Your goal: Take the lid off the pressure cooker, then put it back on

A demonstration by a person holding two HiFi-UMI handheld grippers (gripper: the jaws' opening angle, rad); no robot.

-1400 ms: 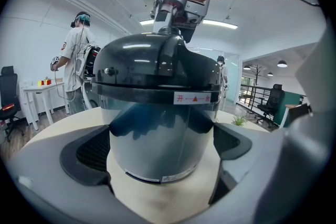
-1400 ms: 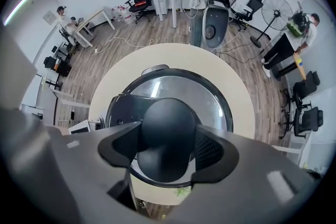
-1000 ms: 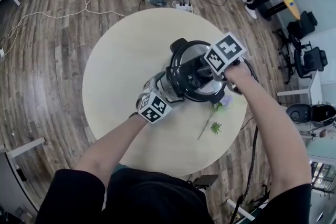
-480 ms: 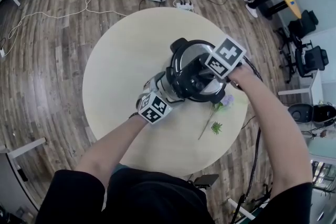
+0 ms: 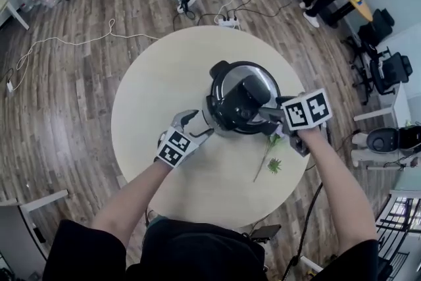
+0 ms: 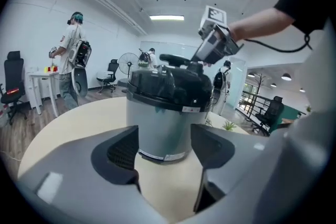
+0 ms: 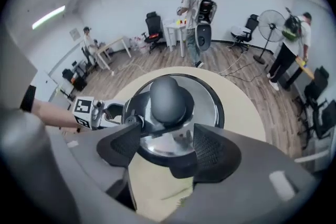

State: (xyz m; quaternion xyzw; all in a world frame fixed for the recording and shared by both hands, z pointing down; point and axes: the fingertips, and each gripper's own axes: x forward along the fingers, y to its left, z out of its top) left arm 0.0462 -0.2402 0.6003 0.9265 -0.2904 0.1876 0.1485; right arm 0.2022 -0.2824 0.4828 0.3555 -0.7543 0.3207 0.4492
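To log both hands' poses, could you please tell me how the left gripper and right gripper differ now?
The left gripper points nearly level at the side of the pressure cooker; the right gripper looks steeply down onto its lid. The left gripper's jaws have just been closing with nothing between them; the right gripper's stand apart. Both are open and grip nothing.

Open-plan office/lab w/ swivel chairs [image 5: 389, 70], desks [image 6: 44, 74], floor cables [image 5: 66, 43].
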